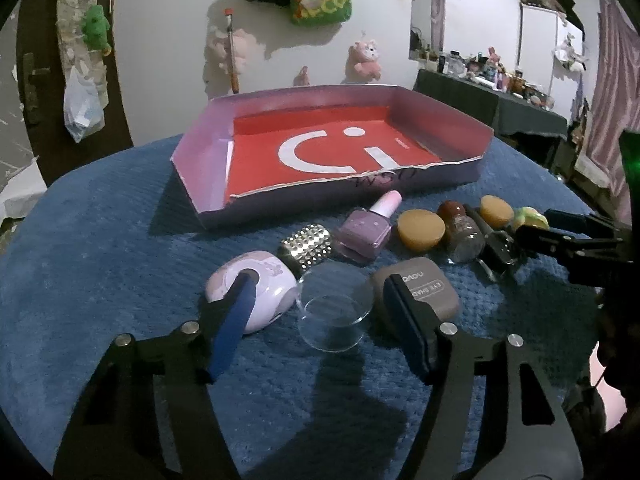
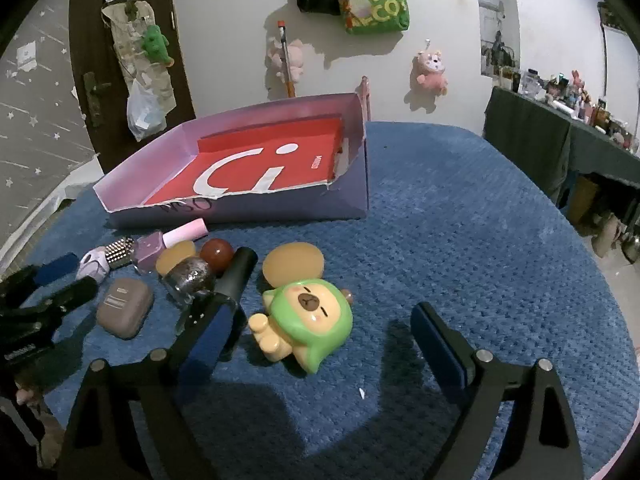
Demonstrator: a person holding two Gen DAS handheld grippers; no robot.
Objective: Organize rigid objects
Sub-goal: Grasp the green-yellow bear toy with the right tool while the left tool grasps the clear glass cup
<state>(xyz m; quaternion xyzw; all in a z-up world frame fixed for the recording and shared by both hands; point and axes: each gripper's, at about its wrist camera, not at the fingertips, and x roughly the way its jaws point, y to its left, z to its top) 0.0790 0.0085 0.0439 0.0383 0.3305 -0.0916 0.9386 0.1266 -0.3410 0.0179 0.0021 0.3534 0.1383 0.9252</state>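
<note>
A shallow purple box [image 1: 200,196] with a red lining [image 2: 256,168] stands on the blue cloth. In front of it lies a row of small items. My left gripper [image 1: 318,300] is open around a clear glass cup [image 1: 334,308], between a lilac round device [image 1: 256,288] and a taupe eyeshadow case [image 1: 420,292]. My right gripper [image 2: 320,320] is open around a green-hooded bear figurine [image 2: 308,320] lying on the cloth. It shows at the right of the left wrist view [image 1: 532,236].
A purple nail polish bottle [image 1: 368,228], a studded silver cap [image 1: 308,244], two tan round lids [image 1: 420,228], a glitter bottle with a brown cap [image 1: 460,232] and a black-capped bottle [image 2: 236,276] lie in the row. A dark cluttered table [image 2: 560,140] stands at right.
</note>
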